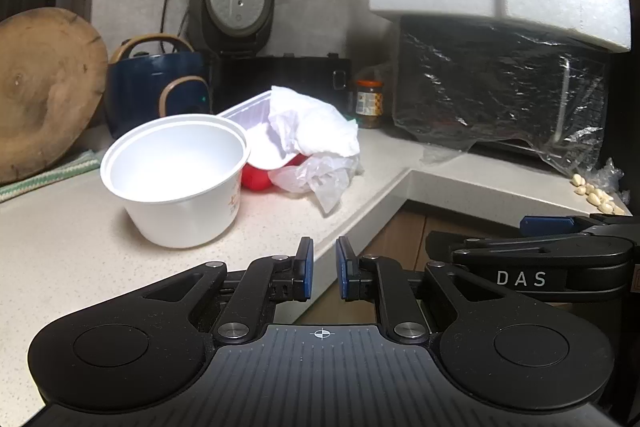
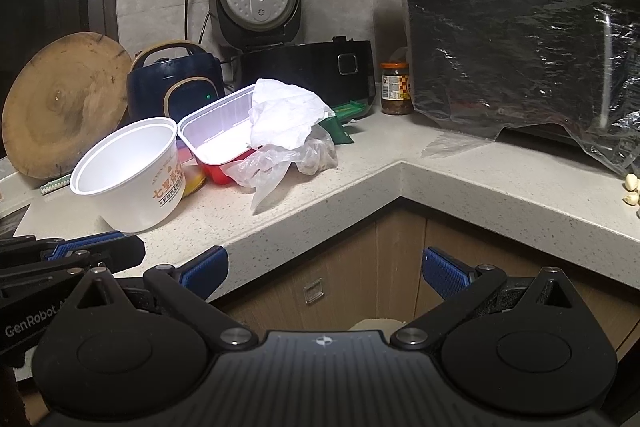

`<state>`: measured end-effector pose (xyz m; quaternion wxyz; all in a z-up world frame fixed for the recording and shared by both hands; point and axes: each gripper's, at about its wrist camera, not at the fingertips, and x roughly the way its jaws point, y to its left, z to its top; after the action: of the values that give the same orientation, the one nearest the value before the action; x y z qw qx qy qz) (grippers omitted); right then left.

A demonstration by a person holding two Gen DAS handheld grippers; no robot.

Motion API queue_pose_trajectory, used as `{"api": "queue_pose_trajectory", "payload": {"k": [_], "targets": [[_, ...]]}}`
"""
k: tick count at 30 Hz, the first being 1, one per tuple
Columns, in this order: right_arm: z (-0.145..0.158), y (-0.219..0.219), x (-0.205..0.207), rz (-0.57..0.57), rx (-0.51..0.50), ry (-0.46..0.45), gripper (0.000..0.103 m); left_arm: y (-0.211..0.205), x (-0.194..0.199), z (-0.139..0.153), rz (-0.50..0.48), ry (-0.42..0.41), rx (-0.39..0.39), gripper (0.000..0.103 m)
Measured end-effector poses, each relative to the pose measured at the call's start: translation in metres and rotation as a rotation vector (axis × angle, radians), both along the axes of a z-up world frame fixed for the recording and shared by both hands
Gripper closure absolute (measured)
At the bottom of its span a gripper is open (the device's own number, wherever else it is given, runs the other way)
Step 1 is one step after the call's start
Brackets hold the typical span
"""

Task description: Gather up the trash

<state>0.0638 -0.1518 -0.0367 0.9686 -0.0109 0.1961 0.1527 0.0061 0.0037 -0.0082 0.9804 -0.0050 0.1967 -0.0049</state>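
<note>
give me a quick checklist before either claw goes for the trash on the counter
1. Left claw empty: ok, narrow gap, nothing between the pads.
2. Right claw empty and wide: ok.
3. White bowl reachable: ok, upright, nearest the counter edge, looks empty.
4. Crumpled tissue loose: ok, draped over the white tray.
5. Clear plastic bag free of the tray: cannot tell, it disappears under the tray and tissue.
6. A bin or bag to collect into: cannot tell, none in either view.
</note>
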Motion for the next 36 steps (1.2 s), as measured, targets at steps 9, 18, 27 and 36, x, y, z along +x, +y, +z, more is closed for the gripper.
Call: {"api": "queue_pose_trajectory", "payload": {"k": [9,18,27,36], "targets": [[-0.001,0.001,0.001,0.001,-0.002,0.003,0.0,0.0,0.001,-0.002,0.001,0.006,0.0,0.087],[-0.002,-0.001,0.002,-0.001,-0.001,0.01,0.0,-0.001,0.003,-0.003,0.002,0.011,-0.001,0.087],[-0.004,-0.002,0.007,-0.001,-0.002,0.02,0.0,0.001,0.007,-0.005,0.007,0.022,-0.007,0.087],[-0.008,0.001,0.016,0.007,-0.019,0.033,0.0,0.003,0.015,-0.006,0.03,0.038,-0.011,0.087]]}}
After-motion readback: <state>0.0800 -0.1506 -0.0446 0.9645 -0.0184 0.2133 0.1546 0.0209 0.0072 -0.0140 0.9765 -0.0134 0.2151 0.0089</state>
